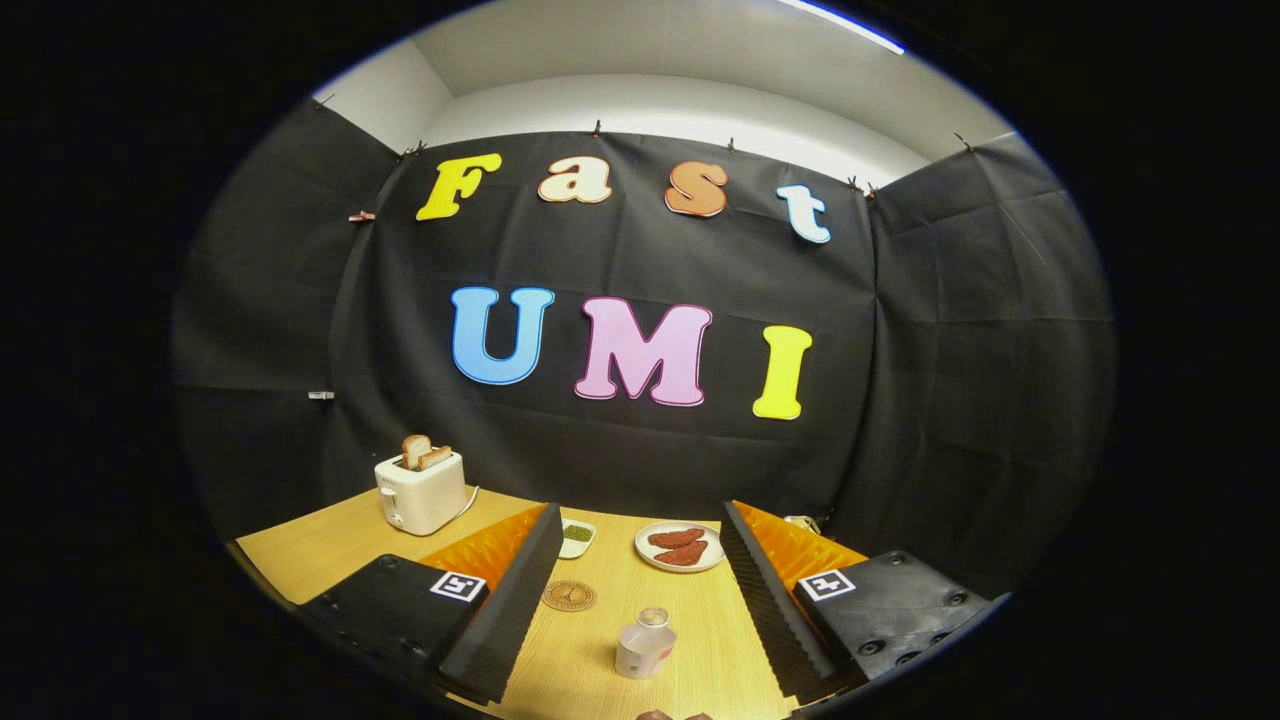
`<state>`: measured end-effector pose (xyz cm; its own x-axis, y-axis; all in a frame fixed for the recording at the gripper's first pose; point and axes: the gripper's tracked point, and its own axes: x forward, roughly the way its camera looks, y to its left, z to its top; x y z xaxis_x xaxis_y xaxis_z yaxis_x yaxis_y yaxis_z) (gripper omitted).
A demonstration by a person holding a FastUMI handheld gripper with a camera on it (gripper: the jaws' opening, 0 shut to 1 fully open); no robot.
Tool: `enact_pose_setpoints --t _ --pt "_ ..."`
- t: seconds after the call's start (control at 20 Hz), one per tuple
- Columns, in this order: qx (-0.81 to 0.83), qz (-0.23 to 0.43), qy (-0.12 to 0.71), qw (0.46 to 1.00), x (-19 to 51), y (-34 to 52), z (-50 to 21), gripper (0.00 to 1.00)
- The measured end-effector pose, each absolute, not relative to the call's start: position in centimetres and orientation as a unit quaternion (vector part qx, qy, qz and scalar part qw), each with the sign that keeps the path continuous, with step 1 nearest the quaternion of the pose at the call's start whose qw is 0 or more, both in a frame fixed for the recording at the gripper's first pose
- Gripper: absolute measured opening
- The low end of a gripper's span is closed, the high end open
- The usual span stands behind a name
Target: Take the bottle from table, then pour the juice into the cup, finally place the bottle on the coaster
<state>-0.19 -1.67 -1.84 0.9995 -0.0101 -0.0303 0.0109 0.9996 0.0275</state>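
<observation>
Claw (640,600) wide open, fingers spread well apart, holding nothing. The bottle (645,645) stands upright on the wooden table (310,550), between my fingers but touching neither. It is a small translucent bottle with a label band; I cannot tell whether it is capped, or how much juice is inside.

Progress: by my reading, nothing is done yet. The bottle is not grasped, so take, pour and place all remain. First step in hand is closing on the bottle.

The coaster (569,596), a round brownish disc, lies flat just beyond the bottle, beside my left finger. It is bare.

Other items: a white toaster (420,492) with bread slices (425,452) sticking up, far left. A small dish (577,537) with something green, partly behind my left finger. A plate (680,546) with two reddish-brown pieces, beyond the bottle.

Hard to make out: a dark rounded shape at the near table edge, cut off; possibly the cup, I cannot say. A pale object behind my right finger is mostly hidden.
</observation>
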Motion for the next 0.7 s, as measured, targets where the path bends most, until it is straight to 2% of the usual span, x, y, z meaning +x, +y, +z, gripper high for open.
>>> enact_pose_setpoints --t 0.7 --pt "0.043 0.028 0.043 0.998 2.2 -2.3 -8.7 0.97"
